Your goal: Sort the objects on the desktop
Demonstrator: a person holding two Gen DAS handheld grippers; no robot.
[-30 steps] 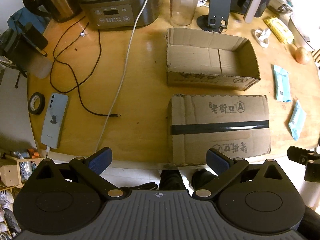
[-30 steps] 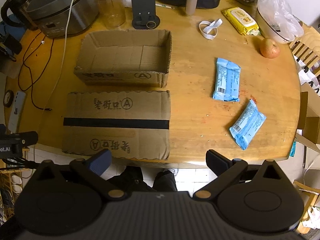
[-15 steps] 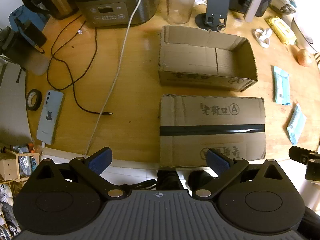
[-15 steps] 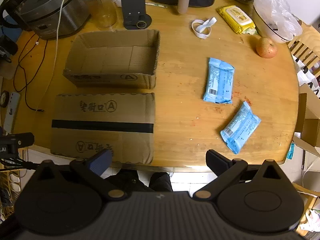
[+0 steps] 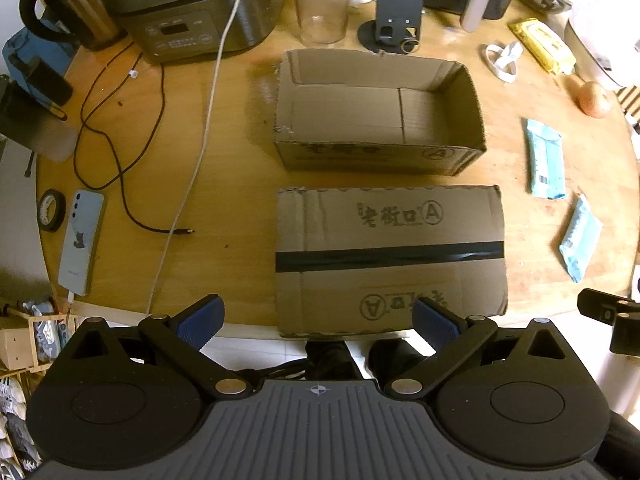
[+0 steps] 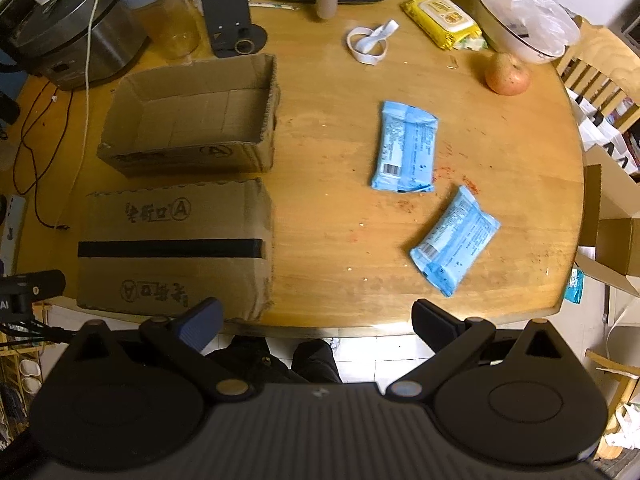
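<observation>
An open cardboard box [image 5: 380, 120] [image 6: 192, 128] sits mid-table. A closed cardboard box with black tape [image 5: 390, 256] [image 6: 172, 248] lies in front of it at the near edge. Two blue packets lie to the right, one farther [image 6: 405, 147] [image 5: 545, 159] and one nearer [image 6: 454, 240] [image 5: 580, 238]. My left gripper [image 5: 316, 320] is open and empty, hovering over the near table edge before the taped box. My right gripper [image 6: 316, 318] is open and empty, above the table edge between the taped box and the packets.
A phone [image 5: 81, 242], tape roll [image 5: 51, 210] and black cable [image 5: 120, 152] lie at the left. A cooker [image 5: 192, 8], kettle [image 5: 72, 4], jar [image 5: 322, 2] and phone stand [image 5: 394, 12] line the back. A yellow wipes pack [image 6: 444, 20], white strap [image 6: 370, 42] and apple [image 6: 507, 74] sit back right.
Both views have shifted: the left gripper has drifted left and back along the table edge, the right gripper has moved right toward the blue packets. Both stay open.
</observation>
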